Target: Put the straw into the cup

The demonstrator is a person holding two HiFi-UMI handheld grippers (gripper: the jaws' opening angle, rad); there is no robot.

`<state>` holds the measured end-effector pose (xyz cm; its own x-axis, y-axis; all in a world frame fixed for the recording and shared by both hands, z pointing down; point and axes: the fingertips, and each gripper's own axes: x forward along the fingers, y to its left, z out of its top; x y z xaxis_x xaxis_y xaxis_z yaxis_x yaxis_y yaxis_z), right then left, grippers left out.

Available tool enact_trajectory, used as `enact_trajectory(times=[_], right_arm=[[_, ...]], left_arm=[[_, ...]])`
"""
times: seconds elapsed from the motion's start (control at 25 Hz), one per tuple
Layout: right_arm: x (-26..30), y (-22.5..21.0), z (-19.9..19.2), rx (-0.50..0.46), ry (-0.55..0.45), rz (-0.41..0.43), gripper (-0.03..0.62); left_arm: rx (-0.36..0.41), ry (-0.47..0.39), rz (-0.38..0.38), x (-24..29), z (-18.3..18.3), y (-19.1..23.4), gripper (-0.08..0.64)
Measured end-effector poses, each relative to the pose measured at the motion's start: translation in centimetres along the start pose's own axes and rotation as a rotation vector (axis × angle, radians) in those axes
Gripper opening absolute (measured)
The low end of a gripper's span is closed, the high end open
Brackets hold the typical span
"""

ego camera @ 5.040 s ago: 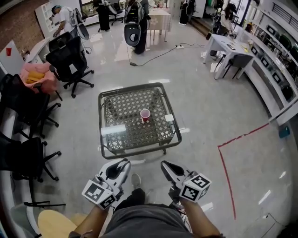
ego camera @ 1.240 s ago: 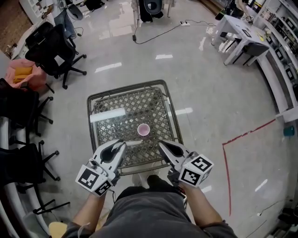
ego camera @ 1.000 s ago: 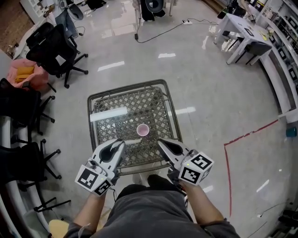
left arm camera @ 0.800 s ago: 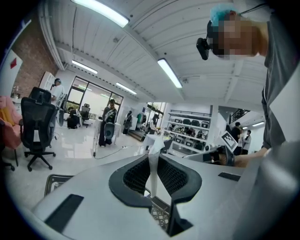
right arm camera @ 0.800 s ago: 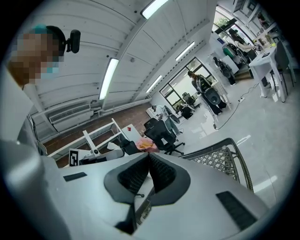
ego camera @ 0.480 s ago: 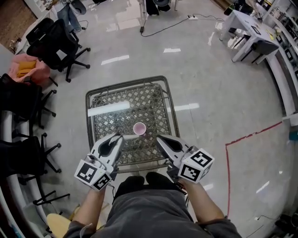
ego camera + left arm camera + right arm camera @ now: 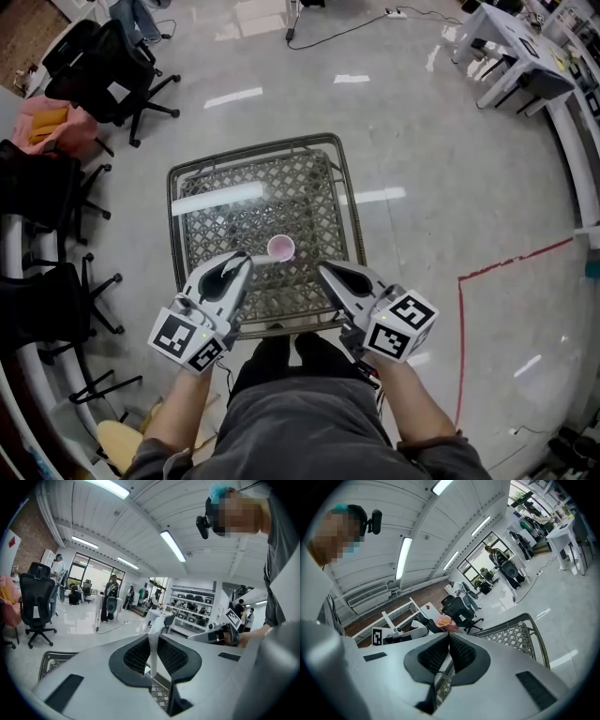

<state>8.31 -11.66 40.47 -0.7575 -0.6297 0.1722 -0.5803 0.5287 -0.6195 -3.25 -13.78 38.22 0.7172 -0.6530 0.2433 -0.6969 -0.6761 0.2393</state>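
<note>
Between the left gripper [image 7: 243, 259] jaws stands the straw [image 7: 152, 654], pinched.

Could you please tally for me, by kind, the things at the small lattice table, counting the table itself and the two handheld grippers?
table: 1
cup, pink, standing on the table: 1
straw, held between the left jaws: 1
grippers, the left gripper and the right gripper: 2
Total: 5
</note>
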Motion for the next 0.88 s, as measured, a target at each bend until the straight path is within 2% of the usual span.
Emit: enact_trajectory(times=[0.44,0.88], right_arm=[[1.7,-1.3,-0.3,0.011,0.02,-0.057,0.014],[2.8,-2.8,-1.4,0.04,0.04,-0.124,0.014]], left_arm=[[-0.038,0.025,-0.025,1.6,-2.1,3.2,0.054],[-0.079,0.077,-0.062,3.8,-5.7,6.0,0.054]])
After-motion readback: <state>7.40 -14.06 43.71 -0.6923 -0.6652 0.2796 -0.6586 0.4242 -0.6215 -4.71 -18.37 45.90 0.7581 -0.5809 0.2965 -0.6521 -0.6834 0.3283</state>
